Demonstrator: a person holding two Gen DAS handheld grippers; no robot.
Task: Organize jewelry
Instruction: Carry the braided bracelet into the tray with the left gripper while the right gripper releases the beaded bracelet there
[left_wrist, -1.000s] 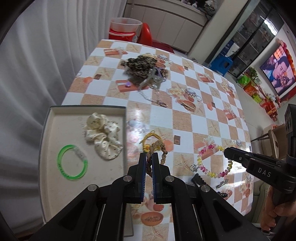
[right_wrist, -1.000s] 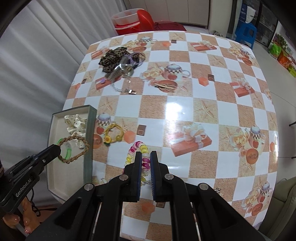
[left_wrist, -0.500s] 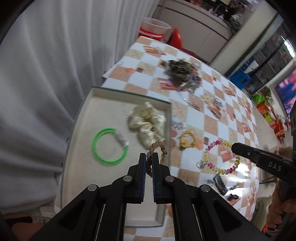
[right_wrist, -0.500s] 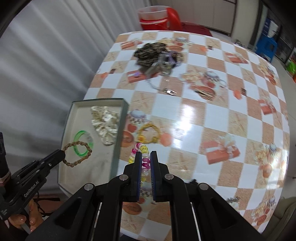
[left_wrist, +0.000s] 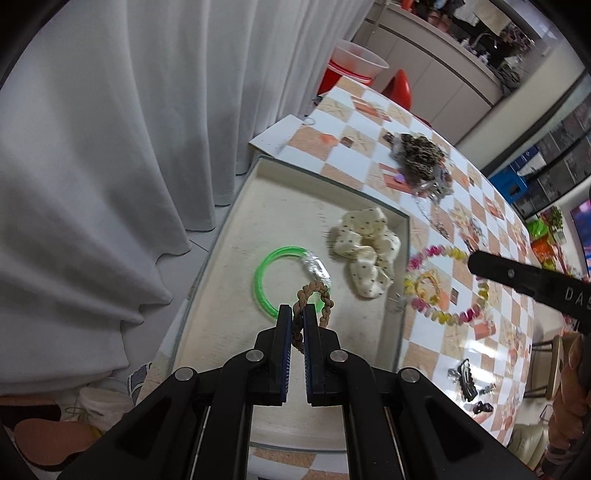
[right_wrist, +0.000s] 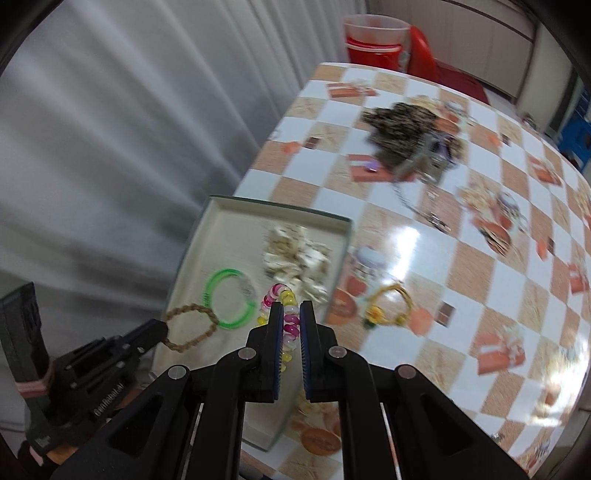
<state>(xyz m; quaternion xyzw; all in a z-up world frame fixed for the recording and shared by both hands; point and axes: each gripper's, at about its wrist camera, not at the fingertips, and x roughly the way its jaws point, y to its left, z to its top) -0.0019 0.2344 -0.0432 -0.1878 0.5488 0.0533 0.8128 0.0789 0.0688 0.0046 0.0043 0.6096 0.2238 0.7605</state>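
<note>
My left gripper (left_wrist: 297, 314) is shut on a brown braided bracelet (left_wrist: 320, 297), which hangs over the cream tray (left_wrist: 258, 199) above a green bangle (left_wrist: 264, 275). A cream dotted scrunchie (left_wrist: 365, 247) lies in the tray beside the bangle. My right gripper (right_wrist: 291, 310) is shut on a pink and yellow beaded bracelet (right_wrist: 284, 295), held over the tray's right side. In the left wrist view that beaded bracelet (left_wrist: 447, 317) dangles from the right gripper (left_wrist: 476, 264) past the tray's edge. The right wrist view also shows the left gripper (right_wrist: 159, 326) with the braided bracelet (right_wrist: 192, 328).
A yellow bracelet (right_wrist: 388, 306) lies on the checked tablecloth (right_wrist: 480, 206) right of the tray. A leopard scrunchie heaped with chains (right_wrist: 406, 125) sits further back. Dark hair clips (left_wrist: 465, 376) lie near the table's front. White curtains (left_wrist: 110, 147) hang on the left.
Both grippers have swung left from over the tablecloth to over the tray, each carrying its bracelet. The braided bracelet now hangs above the green bangle.
</note>
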